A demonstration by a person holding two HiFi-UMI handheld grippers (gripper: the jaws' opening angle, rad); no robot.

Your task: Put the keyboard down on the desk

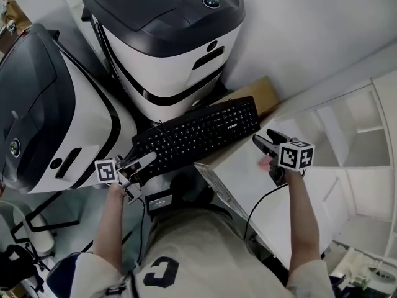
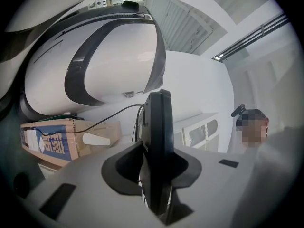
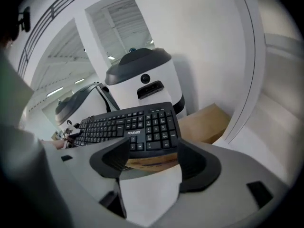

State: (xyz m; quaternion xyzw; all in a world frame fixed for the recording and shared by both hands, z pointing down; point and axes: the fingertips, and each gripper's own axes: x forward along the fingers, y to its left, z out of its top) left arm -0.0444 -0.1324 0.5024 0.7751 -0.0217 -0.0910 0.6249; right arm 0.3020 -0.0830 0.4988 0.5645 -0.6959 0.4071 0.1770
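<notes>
Nearest to me is the left gripper (image 2: 156,171). Its jaws are closed down to a narrow gap on the left end of the keyboard (image 2: 158,137), and in the left gripper view the board runs away from me edge-on, pinched between the two pads. That hand carries the board.

My right gripper (image 3: 149,158) is empty. Its jaws stand wide apart with only the white desk (image 3: 151,194) showing between the pads. The keyboard's right end, the number-pad end, lies just beyond the fingertips and in line with the gap, near but not touched.

That is the relation the next move turns on. The board's long axis runs from my left hand, which is off the desk's edge, up and across to the desk's far corner — so only the right end is over the surface, while the left end hangs out over the floor beside the desk. I can't tell whether the right end already rests on something. A brown cardboard box (image 3: 204,122) sits right behind and partly under it, close against that end.

By my judgement the left hand has to carry its end in over the desktop to get the board flat on the desk, while the free right hand is well placed to steady the other end.

Farthest off, past the keyboard, stand two large white-and-dark machines (image 1: 167,48) — clear of both hands.
</notes>
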